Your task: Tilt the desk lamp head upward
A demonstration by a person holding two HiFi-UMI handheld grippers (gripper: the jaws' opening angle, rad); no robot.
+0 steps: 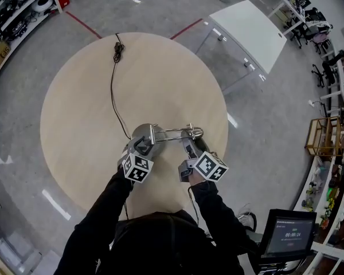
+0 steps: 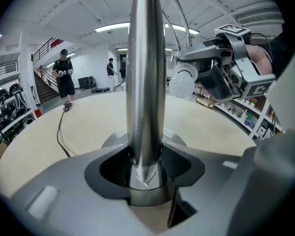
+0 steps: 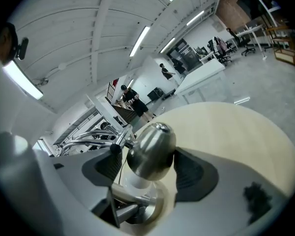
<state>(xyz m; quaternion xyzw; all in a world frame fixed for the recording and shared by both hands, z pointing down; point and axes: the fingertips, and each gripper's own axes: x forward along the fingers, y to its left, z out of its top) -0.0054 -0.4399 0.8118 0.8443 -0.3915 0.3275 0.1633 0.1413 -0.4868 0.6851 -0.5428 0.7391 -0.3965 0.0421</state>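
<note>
A chrome desk lamp stands near the front of the round wooden table (image 1: pixel 80 113). Its round base (image 1: pixel 144 135) is on the left, and twin arm rods (image 1: pixel 172 133) run right to the lamp head (image 1: pixel 202 145). My left gripper (image 1: pixel 142 148) is shut on the lamp's upright post (image 2: pixel 146 82), just above the base (image 2: pixel 113 140). In the right gripper view the domed lamp head (image 3: pixel 151 151) sits between the pads of my right gripper (image 3: pixel 150 168), which press on both its sides. The white bulb (image 2: pixel 183 80) shows under the head.
The lamp's black cord (image 1: pixel 113 79) runs from the base to the table's far edge. A white rectangular table (image 1: pixel 249 30) stands beyond at the right. A monitor (image 1: pixel 289 234) is at the lower right. Shelves line both sides, and people stand far off (image 2: pixel 65 77).
</note>
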